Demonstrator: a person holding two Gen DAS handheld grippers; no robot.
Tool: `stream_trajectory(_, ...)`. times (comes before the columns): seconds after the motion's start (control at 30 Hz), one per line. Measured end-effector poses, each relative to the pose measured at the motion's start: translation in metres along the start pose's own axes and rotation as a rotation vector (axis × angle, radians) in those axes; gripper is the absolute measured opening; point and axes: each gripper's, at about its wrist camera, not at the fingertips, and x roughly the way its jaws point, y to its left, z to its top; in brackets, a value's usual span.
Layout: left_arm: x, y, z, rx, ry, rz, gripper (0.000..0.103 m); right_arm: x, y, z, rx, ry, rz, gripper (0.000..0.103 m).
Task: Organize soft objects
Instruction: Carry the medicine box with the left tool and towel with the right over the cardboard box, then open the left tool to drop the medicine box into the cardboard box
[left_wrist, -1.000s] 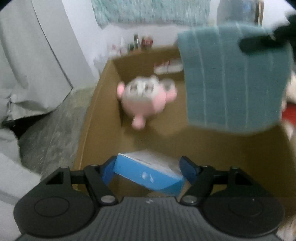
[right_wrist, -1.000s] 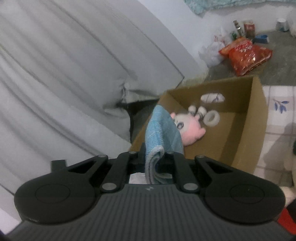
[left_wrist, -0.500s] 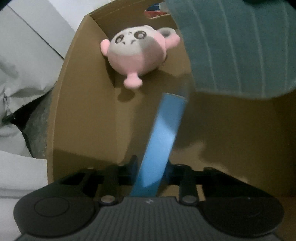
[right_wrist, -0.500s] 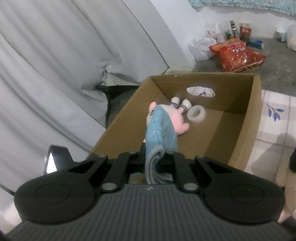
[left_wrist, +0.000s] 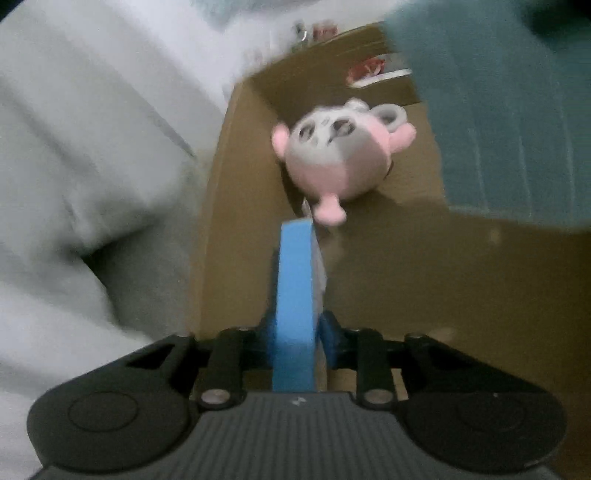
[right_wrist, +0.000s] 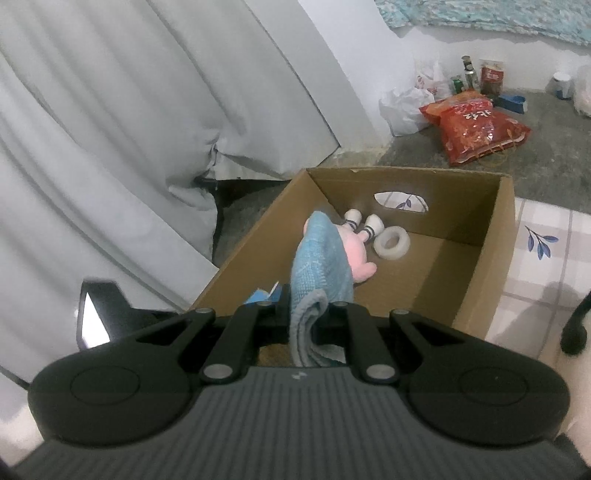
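Your left gripper (left_wrist: 293, 328) points down into the cardboard box (left_wrist: 461, 295), and its jaws are opening with the blue packet (left_wrist: 293, 295) standing on edge between them; the blue pads sit just beside its sides and the blur hides whether they still press it. From that gripper the pink and grey plush toy (left_wrist: 340, 158) lies at about twelve o'clock, just past the packet's far end, close to the box's left wall. The teal towel (left_wrist: 509, 110) hangs over the box at about two o'clock.

Your right gripper (right_wrist: 306, 314) is clenched on a folded edge of the teal towel (right_wrist: 321, 266), which drapes forward from the jaws above the open box (right_wrist: 495, 243). Behind the towel, at twelve o'clock, the plush toy (right_wrist: 356, 251) lies on the box floor, and a white ring (right_wrist: 391, 242) lies just beside it at one o'clock. Outside the box, a red bag (right_wrist: 476, 125) lies on the floor at about one o'clock, with a white plastic bag (right_wrist: 406, 107) beside it
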Motion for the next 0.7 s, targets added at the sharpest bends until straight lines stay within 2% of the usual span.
stream_trajectory(0.03, 0.002, -0.007, -0.001, 0.063, -0.006, -0.009, 0.054, 0.0, 0.0, -0.001, 0.0, 0.005, -0.001, 0.008)
stream_trajectory(0.1, -0.005, -0.018, 0.002, 0.085, -0.022, -0.128, 0.071, -0.002, 0.001, -0.003, -0.002, 0.012, -0.004, 0.008)
stream_trajectory(0.17, -0.014, -0.014, 0.003, 0.015, -0.025, -0.293, 0.069, -0.005, 0.001, -0.005, -0.009, 0.009, -0.014, 0.008)
stream_trajectory(0.2, -0.019, -0.008, 0.0, -0.029, -0.023, -0.352, 0.069, -0.006, 0.001, -0.005, -0.013, 0.007, -0.021, 0.008)
stream_trajectory(0.23, -0.019, -0.004, 0.0, -0.066, -0.017, -0.376, 0.069, -0.007, 0.0, -0.004, -0.013, 0.007, -0.026, 0.008)
stream_trajectory(0.27, -0.021, -0.002, -0.002, -0.077, -0.012, -0.366, 0.068, -0.007, -0.001, -0.004, -0.014, 0.008, -0.032, 0.008)
stream_trajectory(0.33, -0.018, -0.001, -0.002, -0.03, 0.004, -0.297, 0.065, -0.006, -0.002, -0.004, -0.016, 0.016, -0.04, 0.008)
stream_trajectory(0.37, -0.016, -0.004, -0.005, 0.0, 0.031, -0.253, 0.063, -0.004, -0.002, -0.004, -0.023, 0.03, -0.038, 0.008)
stream_trajectory(0.4, -0.01, -0.004, -0.006, 0.014, 0.055, -0.217, 0.055, 0.0, -0.003, -0.003, -0.025, 0.043, -0.037, 0.008)
stream_trajectory(0.47, 0.003, -0.001, -0.014, 0.022, 0.118, -0.202, 0.041, 0.01, -0.004, -0.001, -0.016, 0.061, -0.046, 0.008)
stream_trajectory(0.5, 0.014, 0.002, -0.016, 0.015, 0.162, -0.216, 0.024, 0.015, -0.005, 0.0, -0.011, 0.068, -0.051, 0.008)
stream_trajectory(0.53, 0.026, 0.004, -0.017, 0.001, 0.198, -0.231, 0.013, 0.021, -0.006, 0.001, -0.004, 0.073, -0.059, 0.008)
stream_trajectory(0.63, 0.033, 0.013, -0.009, -0.05, 0.185, -0.269, 0.003, 0.036, -0.007, 0.004, -0.009, 0.092, -0.073, 0.008)
stream_trajectory(0.7, 0.042, 0.017, -0.003, -0.082, 0.178, -0.283, 0.001, 0.043, -0.007, 0.007, -0.012, 0.098, -0.083, 0.008)
